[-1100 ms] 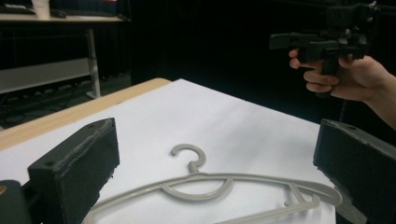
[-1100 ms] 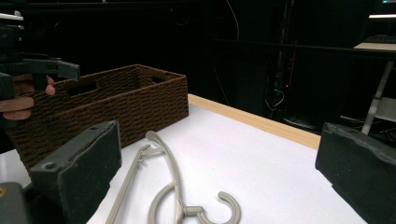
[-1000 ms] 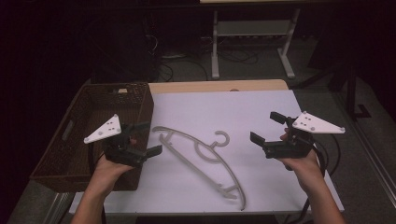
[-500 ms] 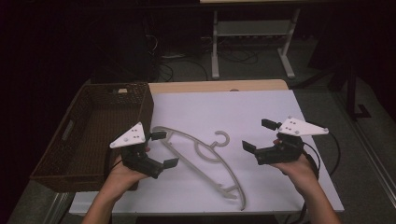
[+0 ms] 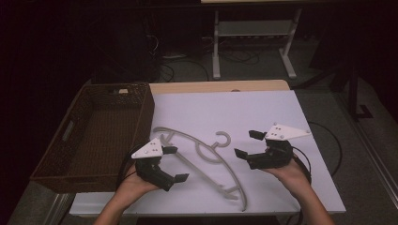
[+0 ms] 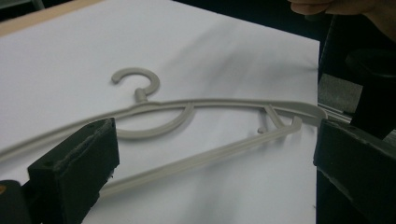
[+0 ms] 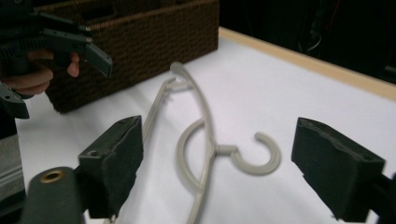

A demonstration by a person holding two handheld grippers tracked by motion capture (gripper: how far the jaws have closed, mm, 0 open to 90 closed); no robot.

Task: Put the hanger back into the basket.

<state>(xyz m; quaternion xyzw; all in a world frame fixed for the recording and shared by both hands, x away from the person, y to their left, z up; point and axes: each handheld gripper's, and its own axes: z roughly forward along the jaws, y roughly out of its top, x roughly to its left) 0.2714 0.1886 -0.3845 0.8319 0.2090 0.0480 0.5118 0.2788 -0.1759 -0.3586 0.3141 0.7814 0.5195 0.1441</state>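
High view shows the grey hanger point(image 5: 206, 161) flat on the white table point(image 5: 263, 112), between the left gripper point(image 5: 174, 164) at its nine o'clock and the right gripper point(image 5: 248, 144) at three. Both sets of jaws stand spread with nothing pinched, the right's having just narrowed a little. Judging from that, a shallow or uneven pinch on the thin bar may skid it toward the basket point(image 5: 94, 136) or tip it.

1. A dim lab or recording room: loose cables point(image 5: 178, 56) trail over the grey floor point(image 5: 263, 61).
2. A white metal stand point(image 5: 253, 33) sits behind the white-covered worktop point(image 5: 244, 108).
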